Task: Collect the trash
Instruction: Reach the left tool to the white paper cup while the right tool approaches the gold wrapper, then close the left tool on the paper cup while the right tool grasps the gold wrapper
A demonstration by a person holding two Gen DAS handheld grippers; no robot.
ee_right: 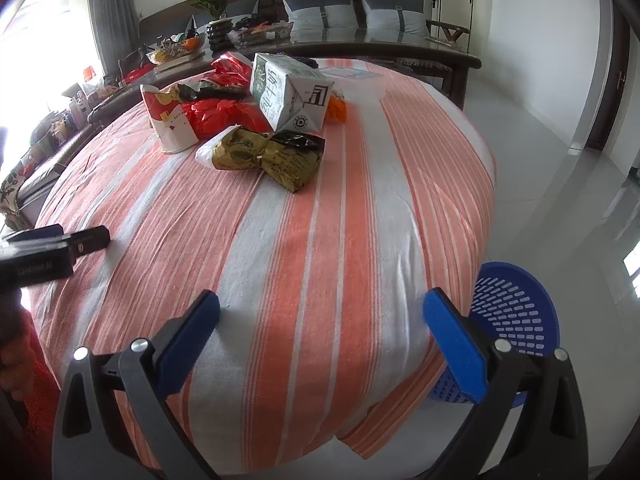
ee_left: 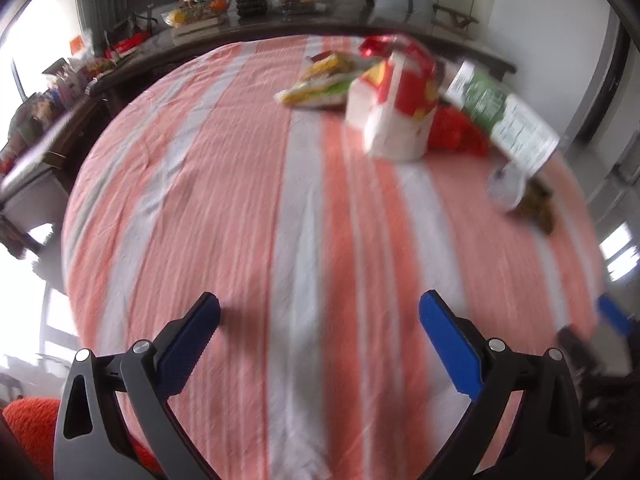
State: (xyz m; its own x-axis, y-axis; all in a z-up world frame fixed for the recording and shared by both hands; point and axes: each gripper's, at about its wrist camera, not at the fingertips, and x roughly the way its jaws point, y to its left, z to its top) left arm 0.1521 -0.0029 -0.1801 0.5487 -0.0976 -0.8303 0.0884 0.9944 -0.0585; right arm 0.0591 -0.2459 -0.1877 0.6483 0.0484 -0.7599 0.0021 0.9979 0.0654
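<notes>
Trash lies in a pile at the far side of a table with an orange and white striped cloth point(ee_right: 320, 240). In the right wrist view I see a red and white paper cup point(ee_right: 170, 124), a red plastic bag point(ee_right: 224, 114), a green and white milk carton point(ee_right: 292, 92) and a gold and brown wrapper point(ee_right: 268, 154). The left wrist view shows the cup point(ee_left: 394, 112), the carton point(ee_left: 500, 116) and a yellow-green wrapper point(ee_left: 320, 84), blurred. My left gripper point(ee_left: 320, 320) is open and empty above the cloth. My right gripper point(ee_right: 322, 318) is open and empty near the table's front edge.
A blue perforated basket point(ee_right: 516, 312) stands on the floor beyond the table's right edge. The left gripper's body point(ee_right: 44, 252) shows at the left of the right wrist view. A cluttered dark side table point(ee_right: 280, 48) and a sofa with cushions point(ee_right: 320, 12) stand behind.
</notes>
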